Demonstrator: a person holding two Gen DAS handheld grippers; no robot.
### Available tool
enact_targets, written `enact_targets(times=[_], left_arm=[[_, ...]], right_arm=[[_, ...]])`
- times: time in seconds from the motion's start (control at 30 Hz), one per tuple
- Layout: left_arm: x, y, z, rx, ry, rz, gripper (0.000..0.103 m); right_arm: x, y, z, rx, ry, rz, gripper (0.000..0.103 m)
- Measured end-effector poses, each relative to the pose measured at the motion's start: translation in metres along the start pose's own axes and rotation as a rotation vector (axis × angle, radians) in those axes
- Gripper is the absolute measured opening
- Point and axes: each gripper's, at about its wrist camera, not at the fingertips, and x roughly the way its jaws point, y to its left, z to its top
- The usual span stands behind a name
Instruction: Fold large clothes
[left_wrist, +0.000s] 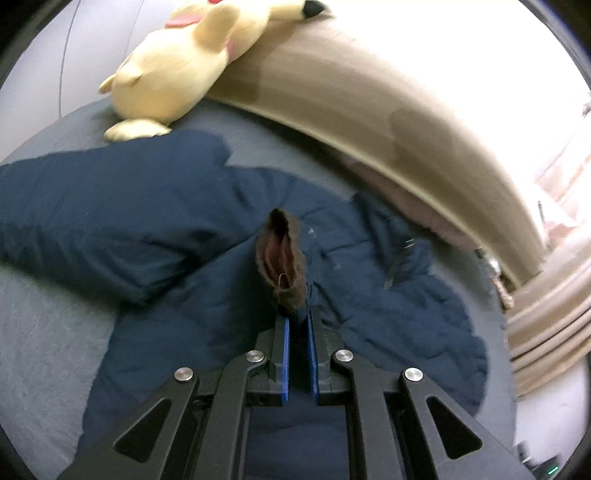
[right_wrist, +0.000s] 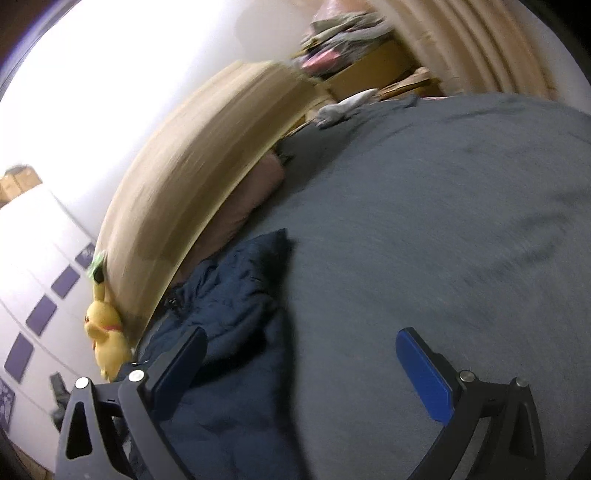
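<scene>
Two tongs: left (left_wrist: 298, 314) clamped on navy jacket (left_wrist: 155, 206) cuff, right (right_wrist: 306, 354) wide apart.

grey bed (right_wrist: 424, 229), tan headboard (left_wrist: 354, 99), white wall (right_wrist: 129, 92)

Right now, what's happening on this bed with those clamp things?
A person is folding a navy padded jacket spread on the grey bed. The left gripper has its jaws shut on the jacket's brown-lined cuff. The right gripper hangs open over the jacket's edge, gripping nothing. A yellow plush toy lies by the headboard.
</scene>
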Motion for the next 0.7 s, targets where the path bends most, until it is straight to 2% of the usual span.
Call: enact_targets(times=[0.17,0.33,0.47,0.57,0.6,0.63,0.67,0.7], left_arm=[[0.016,0.008,-0.008,0.043,0.012,0.037,0.008],[0.042,0.018,-0.02,0.054,0.019,0.04,0.009],[0.04,0.026,-0.025,0.062,-0.002,0.024,0.01],[0.038,0.029,-0.026,0.052,-0.017,0.009,0.01],[0.037,0.03,-0.028,0.047,-0.023,0.004,0.01],[0.034,0.033,-0.029,0.043,-0.025,0.0,0.01],[0.031,0.036,-0.03,0.038,-0.026,-0.009,0.01],[0.031,0.037,-0.03,0.035,-0.027,-0.015,0.01]], right_arm=[[0.055,0.014,0.031,-0.026,0.14,0.014,0.103],[0.124,0.01,0.055,0.039,0.278,0.018,0.103],[0.164,0.014,0.064,0.073,0.34,0.063,0.103],[0.182,0.024,0.066,0.045,0.365,0.047,0.102],[0.185,0.027,0.068,0.037,0.359,0.048,0.083],[0.19,0.029,0.069,0.027,0.364,0.034,0.06],[0.195,0.031,0.069,0.015,0.379,0.013,0.023],[0.199,0.036,0.067,-0.02,0.382,-0.019,0.024]])
